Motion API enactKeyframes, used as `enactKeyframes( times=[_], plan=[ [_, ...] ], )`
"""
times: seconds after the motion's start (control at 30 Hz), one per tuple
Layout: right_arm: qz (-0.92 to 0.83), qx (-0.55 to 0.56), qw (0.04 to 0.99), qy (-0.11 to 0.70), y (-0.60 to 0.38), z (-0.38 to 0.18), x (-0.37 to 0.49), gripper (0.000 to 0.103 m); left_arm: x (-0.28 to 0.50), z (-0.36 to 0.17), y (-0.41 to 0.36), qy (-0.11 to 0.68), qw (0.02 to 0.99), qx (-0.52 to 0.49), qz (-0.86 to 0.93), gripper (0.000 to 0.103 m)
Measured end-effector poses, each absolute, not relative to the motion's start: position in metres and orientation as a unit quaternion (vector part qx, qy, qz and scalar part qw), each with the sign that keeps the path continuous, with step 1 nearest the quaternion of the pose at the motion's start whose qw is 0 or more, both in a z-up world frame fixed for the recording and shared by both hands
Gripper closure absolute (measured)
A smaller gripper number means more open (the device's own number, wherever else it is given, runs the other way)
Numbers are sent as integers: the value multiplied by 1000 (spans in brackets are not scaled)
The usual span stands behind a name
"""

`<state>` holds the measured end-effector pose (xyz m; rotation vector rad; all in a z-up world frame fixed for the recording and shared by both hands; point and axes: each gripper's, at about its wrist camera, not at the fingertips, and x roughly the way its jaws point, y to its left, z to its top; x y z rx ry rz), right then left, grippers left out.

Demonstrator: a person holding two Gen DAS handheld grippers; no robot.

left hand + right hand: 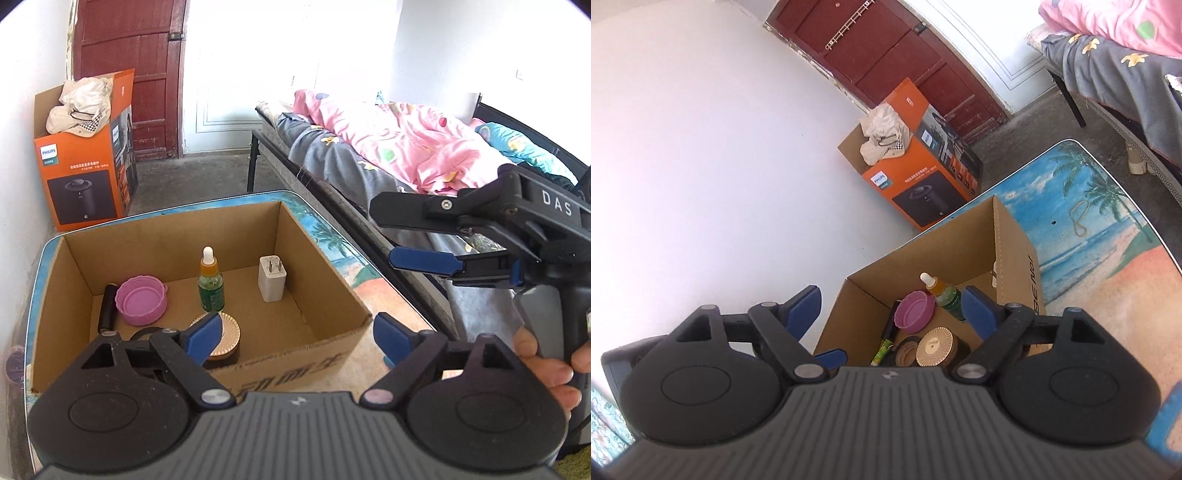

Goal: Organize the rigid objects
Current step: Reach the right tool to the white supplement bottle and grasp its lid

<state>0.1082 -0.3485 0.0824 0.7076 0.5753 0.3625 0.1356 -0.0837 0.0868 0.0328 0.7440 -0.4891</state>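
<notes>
Left wrist view shows our left claw and right claw both released over the cardboard box at the bench's far-left corner.

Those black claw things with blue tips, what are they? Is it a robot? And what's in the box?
No robot: a person holds two grabber tools, one in each hand. Each tool has a camera looking along its jaws, so you get two pictures. One shows the left gripper up close, with the right gripper and the hand holding it off to the side. The other looks past the right gripper's own blue tips. Both sets of jaws are wide open and hold nothing. On the beach-picture table sits a cardboard box. Inside: a dropper bottle, a white charger plug, a pink lid, a gold-topped round jar and a dark stick.
</notes>
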Motion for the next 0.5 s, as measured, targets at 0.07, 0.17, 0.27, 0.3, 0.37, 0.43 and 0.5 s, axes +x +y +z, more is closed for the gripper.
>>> enactKeyframes(
  times=[0.07, 0.17, 0.27, 0.3, 0.37, 0.43, 0.5],
  plan=[
    [169, 345, 881, 276, -341, 76, 88, 13, 114, 87, -77, 348, 904, 28, -248, 8],
    [156, 353, 874, 296, -325, 59, 66, 11, 86, 85, -64, 328, 909, 44, -253, 4],
    [156, 352, 867, 315, -309, 48, 59, 11, 69, 83, -51, 317, 914, 45, -249, 4],
    [158, 349, 867, 319, -303, 47, 57, 11, 66, 82, -46, 316, 915, 40, -248, 4],
    [162, 335, 870, 324, -291, 48, 59, 11, 61, 82, -33, 311, 919, 30, -241, 4],
    [171, 319, 874, 325, -278, 53, 62, 11, 56, 81, -22, 304, 925, 29, -225, 4],
    [186, 308, 873, 328, -266, 57, 70, 11, 51, 78, -9, 299, 933, 33, -198, 4]
  ],
)
